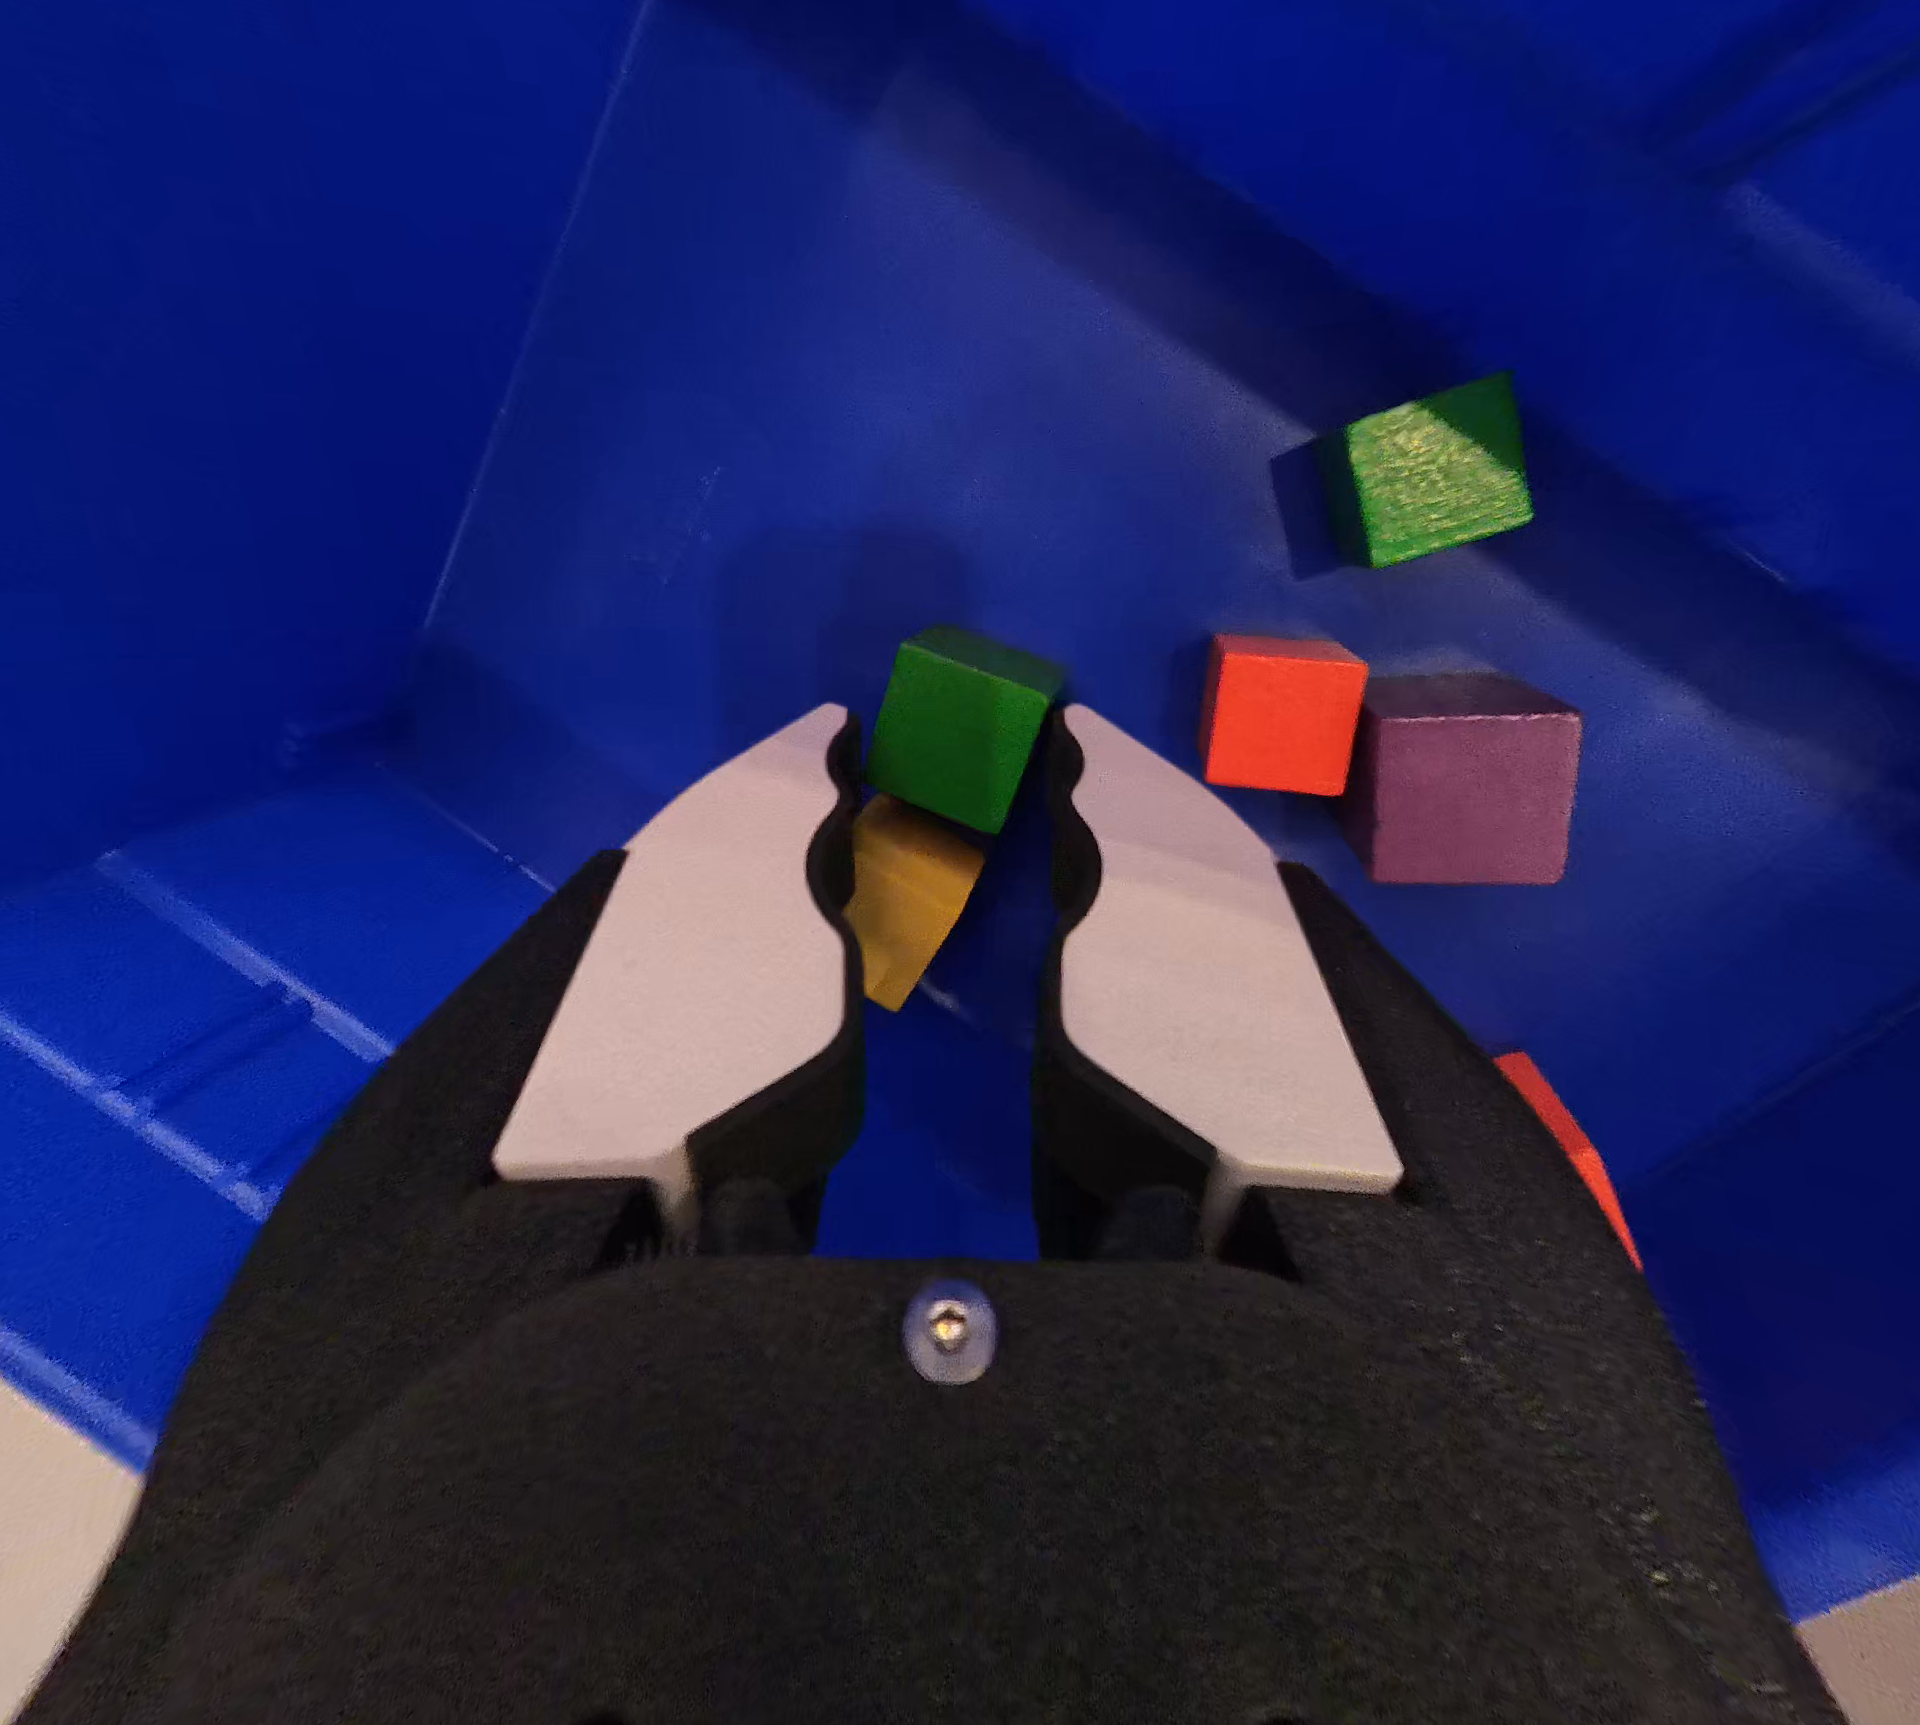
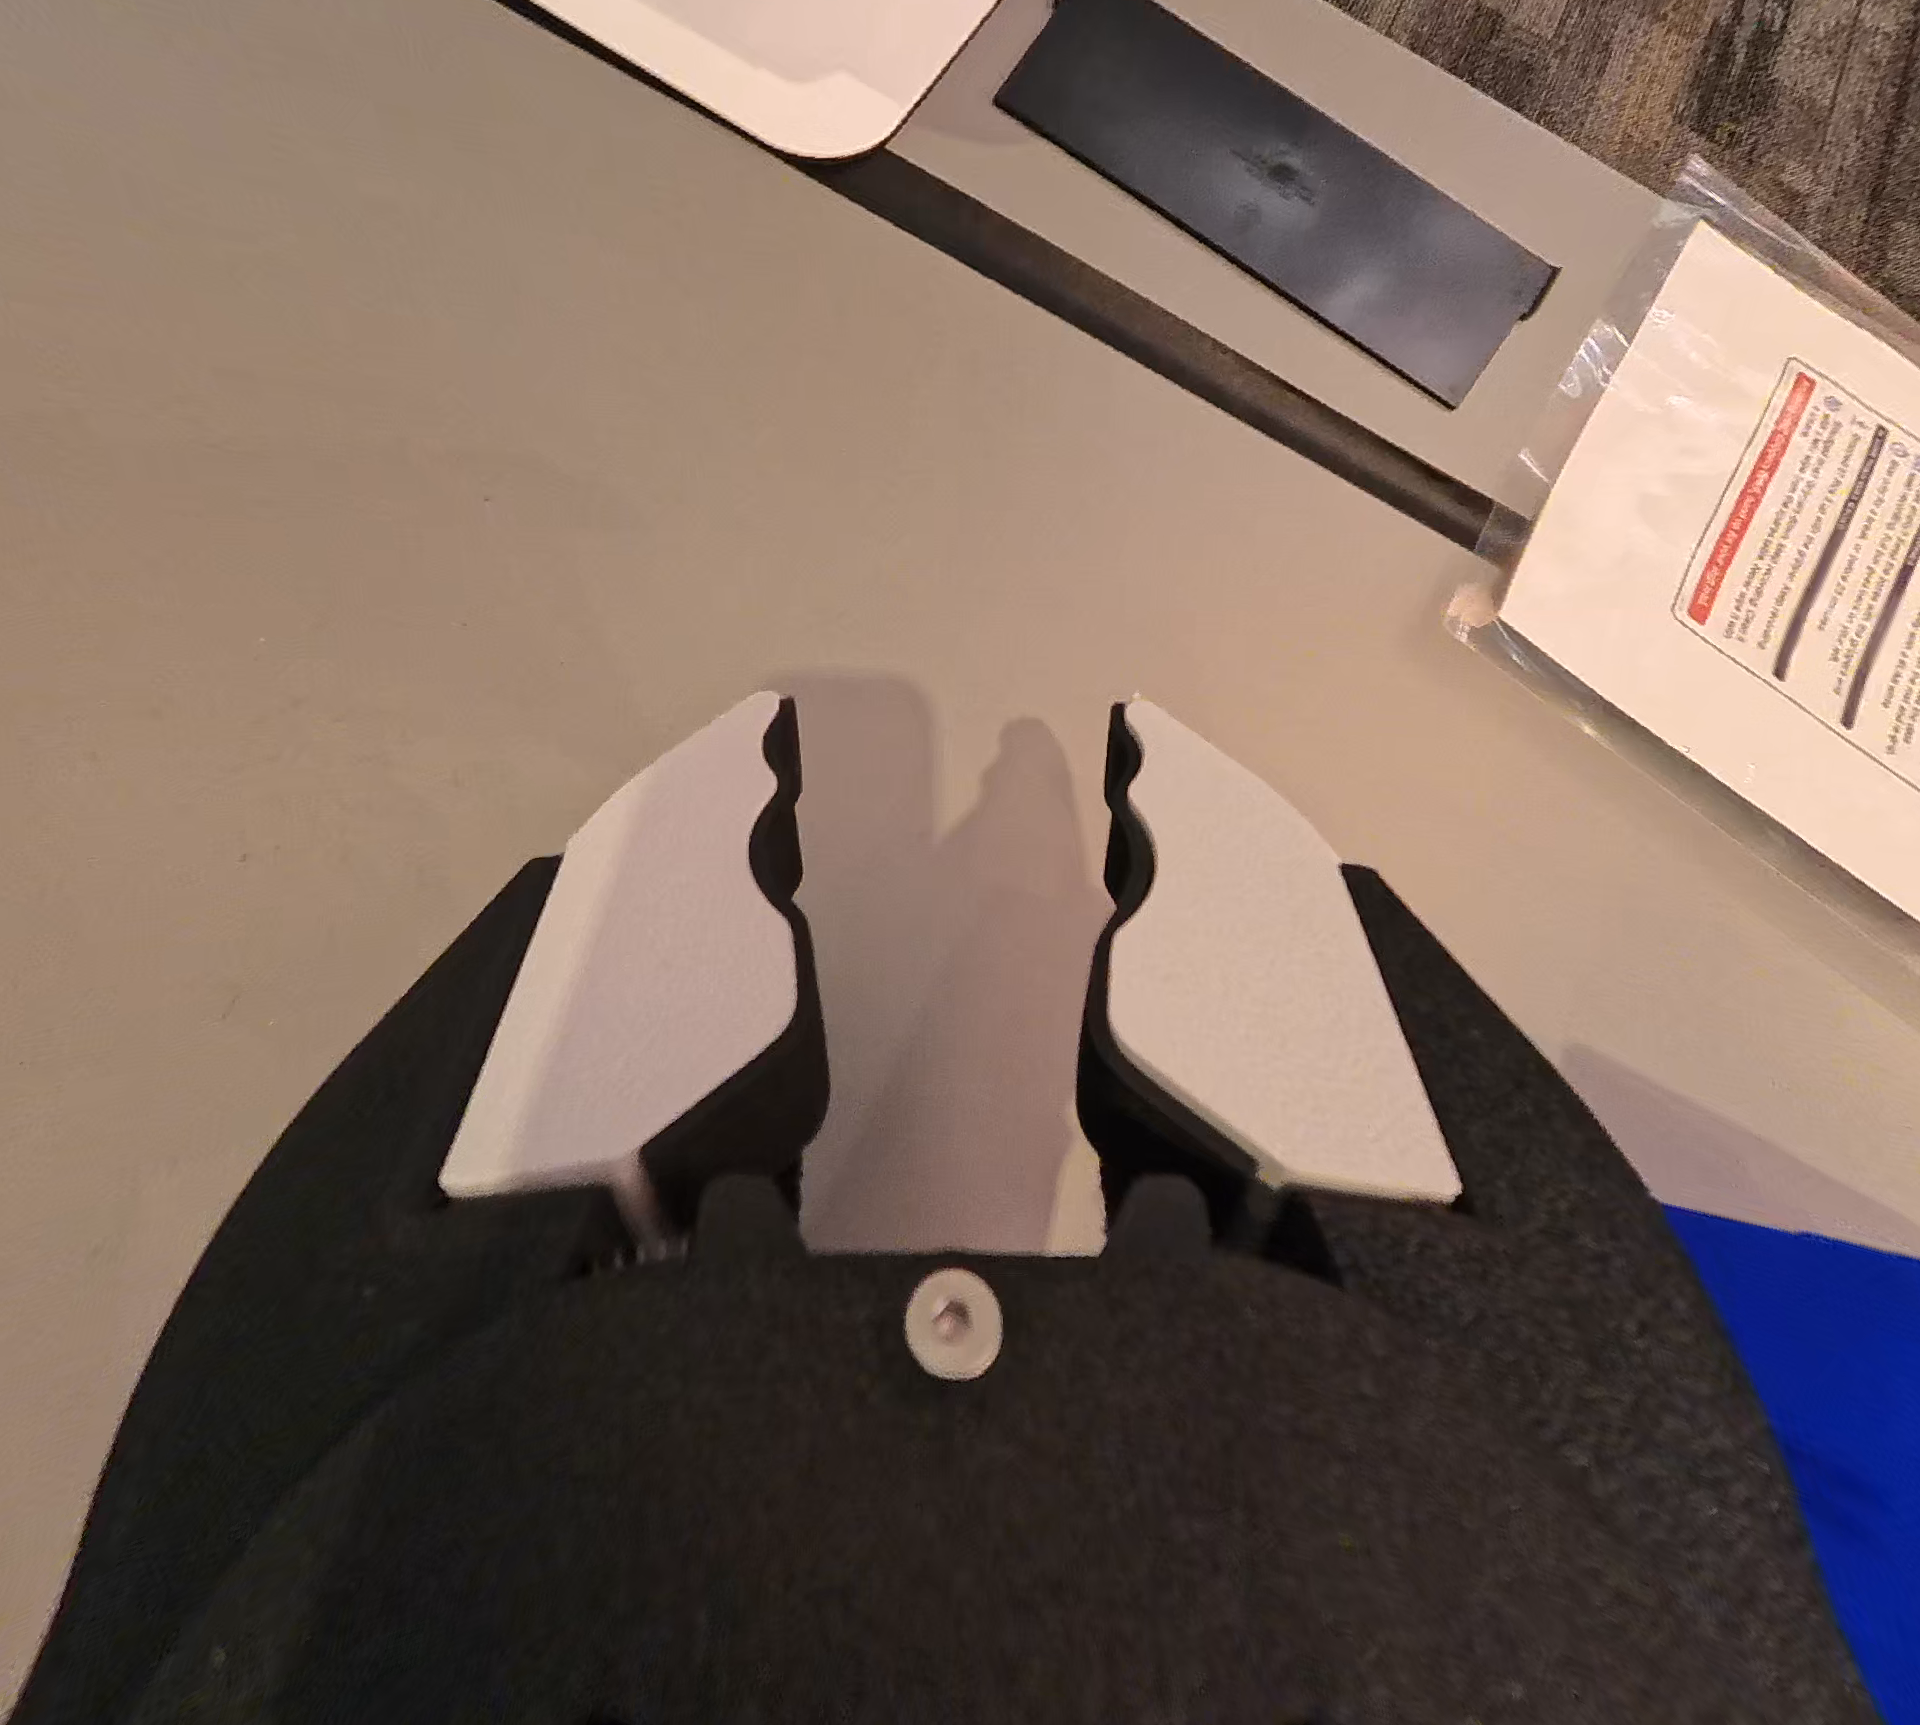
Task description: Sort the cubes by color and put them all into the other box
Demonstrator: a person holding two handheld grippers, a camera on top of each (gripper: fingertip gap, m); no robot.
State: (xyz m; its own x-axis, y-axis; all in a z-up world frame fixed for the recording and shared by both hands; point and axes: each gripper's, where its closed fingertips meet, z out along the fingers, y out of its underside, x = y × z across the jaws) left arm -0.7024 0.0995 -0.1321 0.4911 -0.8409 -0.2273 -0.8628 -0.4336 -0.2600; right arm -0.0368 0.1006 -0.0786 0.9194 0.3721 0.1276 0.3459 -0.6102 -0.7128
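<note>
We look first into the blue box (image 1: 312, 325), whose walls and floor fill nearly the whole left wrist view. We cannot tell whether it is the source box or the destination. A sliver of blue box (image 2: 1818, 1363) also shows at four o'clock in the right wrist view, beyond a bare grey table (image 2: 416, 428).

The left gripper (image 1: 956, 730) hangs inside the box with its tongs spread. A green cube (image 1: 961, 730) sits right at the fingertips, and whether the pads touch it we cannot tell. The right gripper (image 2: 945, 719) hovers over the table, tongs spread, carrying nothing.

Of the cubes, the purple cube (image 1: 1465, 782) lies at three o'clock from the fingertips, touching an orange-red cube (image 1: 1283, 714). A second green cube (image 1: 1429, 475) lies apart at two o'clock, against the wall. A yellow cube (image 1: 904, 896) peeks out under the left finger, at six o'clock from the near green one. A red cube (image 1: 1558, 1145) is half hidden behind the gripper body at four o'clock.

The colours lie mixed and no sorted groups show, so we judge that much of the work is left.
</note>
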